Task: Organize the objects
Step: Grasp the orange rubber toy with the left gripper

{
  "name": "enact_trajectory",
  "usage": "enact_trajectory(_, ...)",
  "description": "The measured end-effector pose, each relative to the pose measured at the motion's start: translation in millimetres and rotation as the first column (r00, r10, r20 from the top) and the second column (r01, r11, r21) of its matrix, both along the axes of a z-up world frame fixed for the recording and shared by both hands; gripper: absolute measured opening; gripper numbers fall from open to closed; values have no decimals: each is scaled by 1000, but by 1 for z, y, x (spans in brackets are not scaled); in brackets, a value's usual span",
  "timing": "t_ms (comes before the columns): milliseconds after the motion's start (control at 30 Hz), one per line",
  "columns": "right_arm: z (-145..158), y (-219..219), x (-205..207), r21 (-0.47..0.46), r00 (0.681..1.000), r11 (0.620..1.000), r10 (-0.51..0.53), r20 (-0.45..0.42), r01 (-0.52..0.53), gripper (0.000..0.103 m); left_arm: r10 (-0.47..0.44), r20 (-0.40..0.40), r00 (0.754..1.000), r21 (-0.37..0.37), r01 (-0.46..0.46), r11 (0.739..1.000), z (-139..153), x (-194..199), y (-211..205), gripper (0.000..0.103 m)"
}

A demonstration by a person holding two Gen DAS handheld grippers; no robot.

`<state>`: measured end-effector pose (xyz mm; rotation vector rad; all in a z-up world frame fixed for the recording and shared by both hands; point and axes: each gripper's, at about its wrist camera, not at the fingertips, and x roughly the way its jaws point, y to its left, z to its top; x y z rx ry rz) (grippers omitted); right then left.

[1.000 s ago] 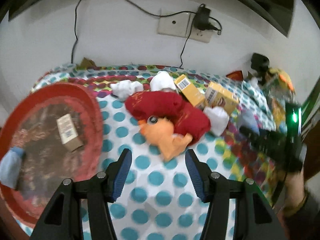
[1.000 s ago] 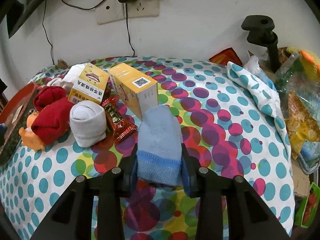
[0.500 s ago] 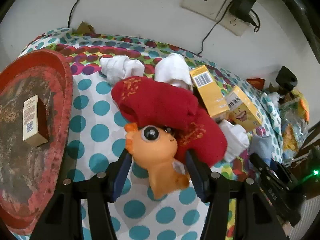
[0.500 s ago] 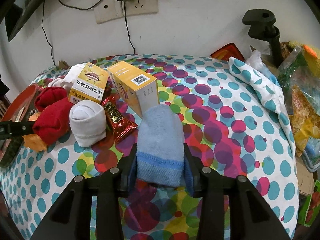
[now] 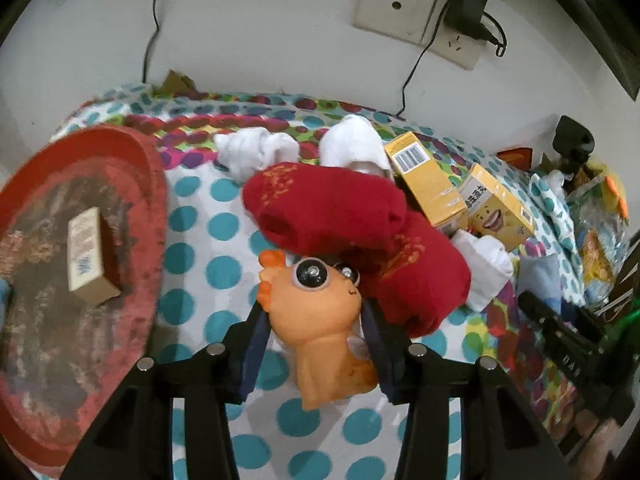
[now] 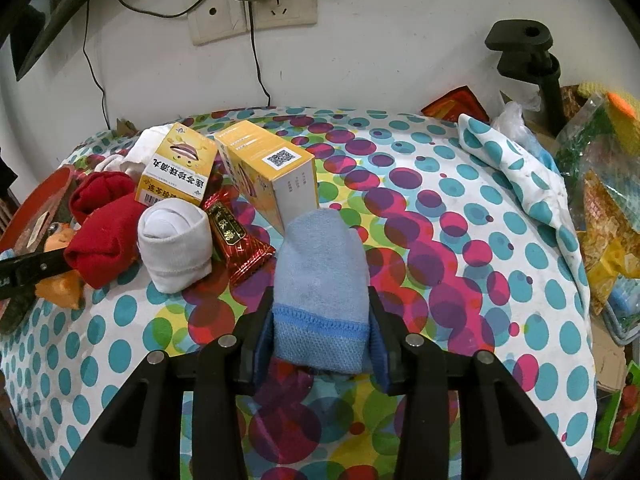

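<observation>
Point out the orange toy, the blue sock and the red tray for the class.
orange toy [image 5: 320, 312]: left wrist view, on its body below the eye.
blue sock [image 6: 320, 264]: right wrist view, on its plain upper part.
red tray [image 5: 154, 184]: left wrist view, on its right rim.

Smooth, slightly glossy rubbery orange toy [image 5: 320, 320] at lower centre. Matt knitted red socks [image 5: 352, 236] above it. Soft ribbed light-blue sock [image 6: 320, 284], fuzzy white sock roll [image 6: 174, 240], shiny foil candy wrapper [image 6: 236, 244], glossy yellow cardboard boxes [image 6: 268, 172]. Worn, rough red tray [image 5: 80, 264] at left.
</observation>
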<state>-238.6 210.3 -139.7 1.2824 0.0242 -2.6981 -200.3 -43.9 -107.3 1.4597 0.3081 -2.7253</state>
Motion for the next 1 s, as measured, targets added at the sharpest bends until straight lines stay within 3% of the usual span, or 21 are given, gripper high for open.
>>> enact_trajectory(267, 1, -3, 0, 3, 1000, 1000, -2, 1, 2, 39, -31, -38, 999, -130, 26, 991, 15, 23, 5, 47)
enact_trajectory(867, -1, -8, 0, 10, 1000, 1000, -15, 0, 15, 39, -63, -65, 996, -245, 46, 968, 38, 58, 12, 47)
enact_trajectory(1000, -1, -9, 0, 12, 1000, 1000, -15, 0, 15, 39, -59, -74, 996, -243, 39, 969, 45, 64, 7, 47)
